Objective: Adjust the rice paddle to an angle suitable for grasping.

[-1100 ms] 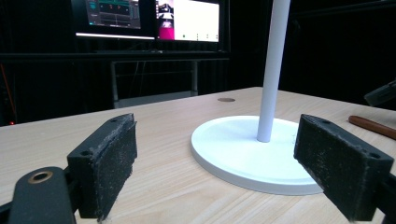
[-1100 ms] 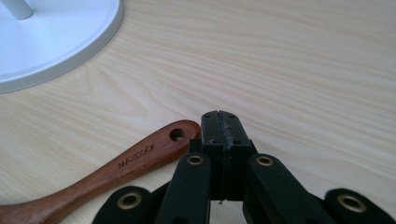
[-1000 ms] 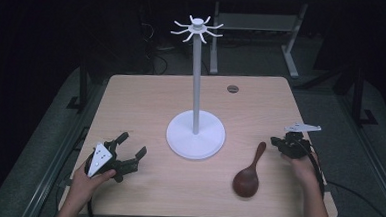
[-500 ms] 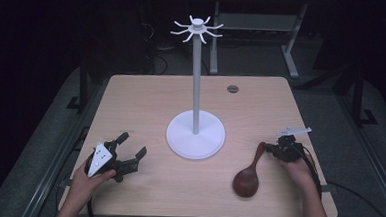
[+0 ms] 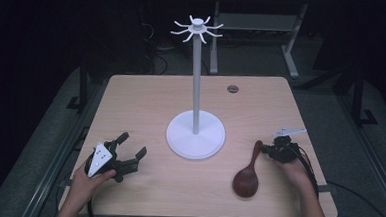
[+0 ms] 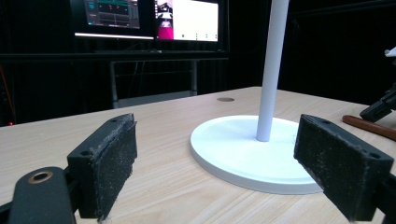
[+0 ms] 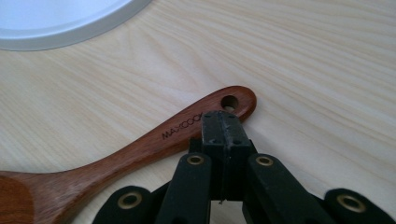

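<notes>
at the bottom edge of the high view, two forearms come in over a pale wood-grain table (image 5: 146, 93). lower left: left gripper (image 5: 130, 152) resting low at the table's near left part, jaws spread wide, nothing between them. its own view looks along the tabletop, both black pads (image 6: 109, 158) apart with bare wood between.

lower right: right gripper (image 5: 266, 150) down at the table, jaws clenched together. in the right gripper view the closed tips sit over the handle end of a wooden spoon (image 7: 140, 149), just beside its hanging hole; whether they press on the wood or merely lie above it cannot be told. spoon lies flat in the lower right of the high view, dark bowl toward the near edge, handle angled up and right toward the gripper, lettering along the handle.

centre: white stand (image 5: 195, 133), round flat base on the wood, thin pole upright, hooks fanned out at the top. spoon near the base, apart from it.

farther: small dark round grommet (image 5: 232, 89) near the table's far edge. beyond, the room is dark; grey floor, metal table legs, cables. the left gripper view shows lit monitors (image 6: 187, 21) at upper left.
</notes>
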`<state>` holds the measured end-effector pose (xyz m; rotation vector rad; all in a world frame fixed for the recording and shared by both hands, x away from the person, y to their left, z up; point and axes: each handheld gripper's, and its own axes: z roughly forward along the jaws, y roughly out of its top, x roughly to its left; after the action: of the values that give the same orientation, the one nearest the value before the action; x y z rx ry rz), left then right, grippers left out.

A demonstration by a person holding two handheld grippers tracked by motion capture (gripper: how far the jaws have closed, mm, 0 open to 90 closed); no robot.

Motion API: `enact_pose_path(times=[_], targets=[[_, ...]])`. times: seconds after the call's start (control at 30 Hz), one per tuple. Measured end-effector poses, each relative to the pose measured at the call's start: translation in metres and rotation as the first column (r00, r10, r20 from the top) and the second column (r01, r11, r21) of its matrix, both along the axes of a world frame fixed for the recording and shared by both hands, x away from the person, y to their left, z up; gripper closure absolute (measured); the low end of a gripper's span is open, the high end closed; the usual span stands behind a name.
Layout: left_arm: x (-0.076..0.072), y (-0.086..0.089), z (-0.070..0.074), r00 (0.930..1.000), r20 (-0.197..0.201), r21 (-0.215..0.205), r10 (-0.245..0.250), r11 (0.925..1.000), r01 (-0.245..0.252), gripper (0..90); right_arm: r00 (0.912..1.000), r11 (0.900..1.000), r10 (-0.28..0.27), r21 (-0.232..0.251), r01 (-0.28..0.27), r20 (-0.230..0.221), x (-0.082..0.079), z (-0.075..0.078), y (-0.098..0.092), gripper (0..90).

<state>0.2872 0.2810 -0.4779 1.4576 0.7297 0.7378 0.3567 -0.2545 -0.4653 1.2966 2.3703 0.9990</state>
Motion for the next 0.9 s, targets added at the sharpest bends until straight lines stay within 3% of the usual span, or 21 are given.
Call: enact_pose_path(times=[0.9], targets=[[0.0,0.0,0.0,1.0,0.0,0.002,0.003,1.0,-0.003,12.7,0.9924,0.992,0.122,0.011,-0.122,-0.016,-0.008,0.001,0.038,89.7]])
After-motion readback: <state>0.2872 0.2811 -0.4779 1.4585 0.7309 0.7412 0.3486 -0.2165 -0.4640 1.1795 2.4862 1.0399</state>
